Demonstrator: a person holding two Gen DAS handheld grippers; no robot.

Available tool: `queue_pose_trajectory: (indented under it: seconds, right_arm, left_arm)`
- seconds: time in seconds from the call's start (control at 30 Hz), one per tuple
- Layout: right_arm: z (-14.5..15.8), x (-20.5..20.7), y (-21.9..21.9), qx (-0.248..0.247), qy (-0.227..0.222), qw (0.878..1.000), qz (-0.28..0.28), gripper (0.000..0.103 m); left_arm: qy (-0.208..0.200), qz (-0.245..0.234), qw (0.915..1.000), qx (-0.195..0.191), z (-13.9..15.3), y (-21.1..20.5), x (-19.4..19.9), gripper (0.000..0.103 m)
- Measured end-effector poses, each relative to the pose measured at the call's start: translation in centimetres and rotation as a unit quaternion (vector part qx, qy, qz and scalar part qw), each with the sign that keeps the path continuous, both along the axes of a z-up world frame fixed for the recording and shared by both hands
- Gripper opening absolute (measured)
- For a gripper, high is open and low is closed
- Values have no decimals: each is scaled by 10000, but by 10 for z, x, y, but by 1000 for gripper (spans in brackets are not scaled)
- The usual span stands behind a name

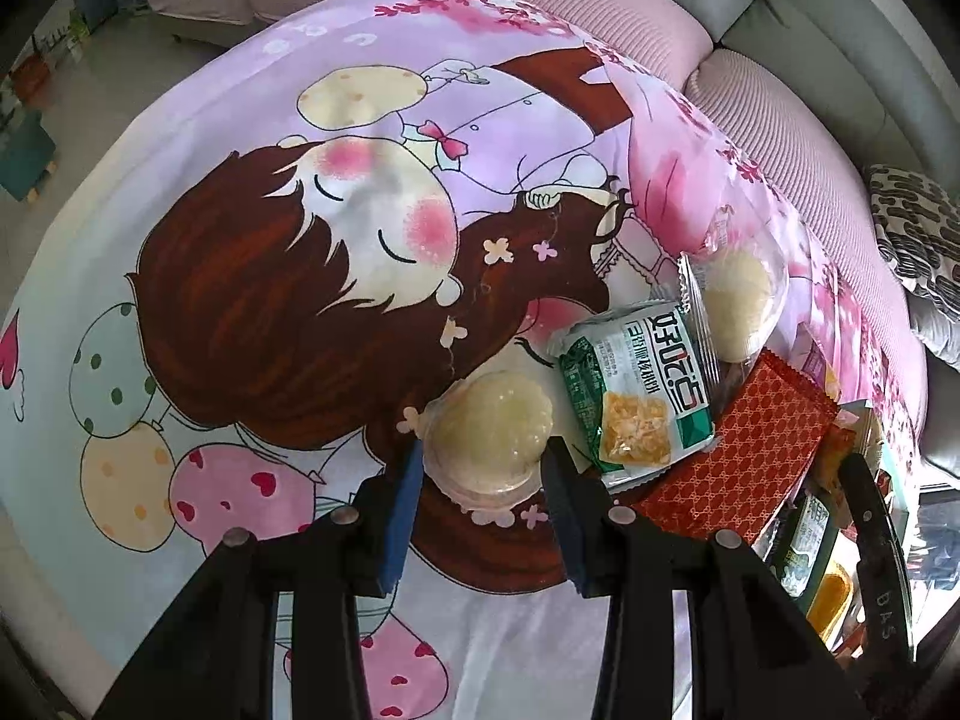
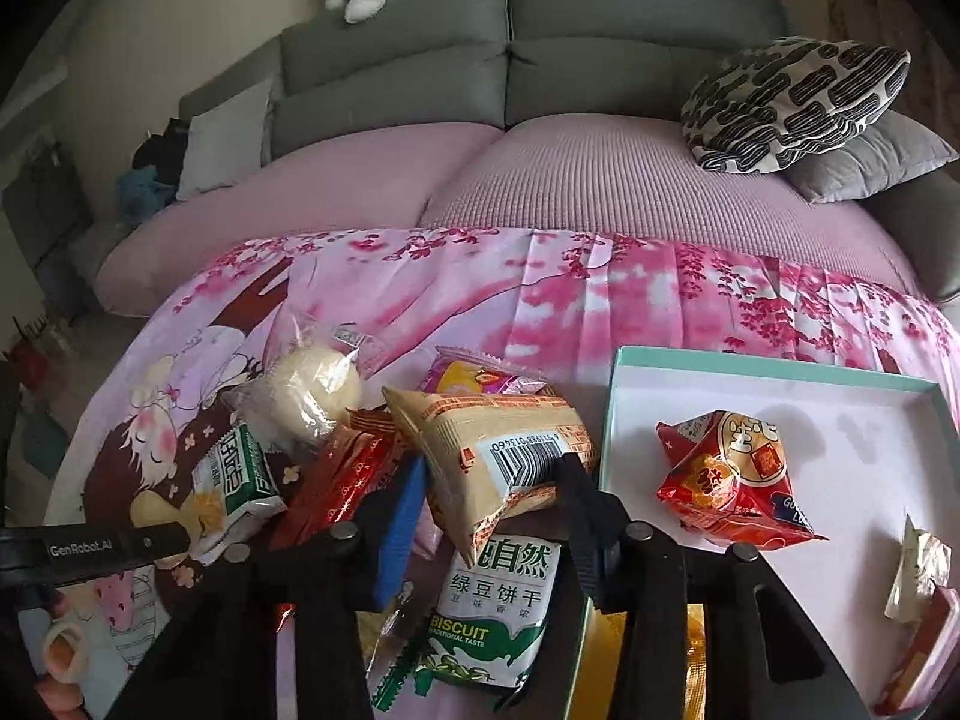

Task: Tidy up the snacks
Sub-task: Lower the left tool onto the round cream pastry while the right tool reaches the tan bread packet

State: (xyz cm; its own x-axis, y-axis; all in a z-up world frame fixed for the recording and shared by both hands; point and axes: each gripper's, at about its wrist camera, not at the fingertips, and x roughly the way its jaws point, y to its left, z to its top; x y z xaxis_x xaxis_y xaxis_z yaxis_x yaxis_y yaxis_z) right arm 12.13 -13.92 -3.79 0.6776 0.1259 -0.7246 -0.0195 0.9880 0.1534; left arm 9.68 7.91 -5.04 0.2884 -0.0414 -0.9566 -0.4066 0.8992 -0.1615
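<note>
Here, over a desk draped in a cartoon cloth, I am partway into sorting snacks, with both grippers at the pile. My left gripper points steeply down and pinches a pale round cake in clear wrap, one blue pad on each side of it; the cake looks to be resting on the cloth. Just right of it lie a green pack, a red pack and, farther off, a second round cake.

My right gripper has its jaws drawn in around the near end of a tan pack with a barcode; the right finger touches it by the barcode, but I cannot tell whether the left pad bears on it. Under it lies a green biscuit pack. To the right stands an open teal-rimmed box, white inside, already holding a red-and-gold packet and a pale wrapper near its right edge.

As I judge it, the step in hand is the pick. Next, each piece must be lifted clear of its neighbours and carried right into the box, set beside the red-and-gold packet, not on it. The slick wraps may slip.
</note>
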Motion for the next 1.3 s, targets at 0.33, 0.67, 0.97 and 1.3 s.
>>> queue_pose_trajectory:
  seconds: [0.33,0.67,0.97,1.3]
  right_arm:
    - [0,-9,4,-36,54,9999,134,28]
    - [2,-29,5,-16,139,9996,228,19]
    - [9,-53,15,-205,112,9988,440,16]
    - [27,-76,12,-53,-152,9992,364,14]
  left_arm:
    - [-250,-2,9996,-144,6,0,-3,41]
    - [-344,-22,9990,-283,10,4,-1,38]
    - [-373,-27,9985,-388,11,4,-3,37]
    - [-485,-94,9980,-397,18,3,-6,19]
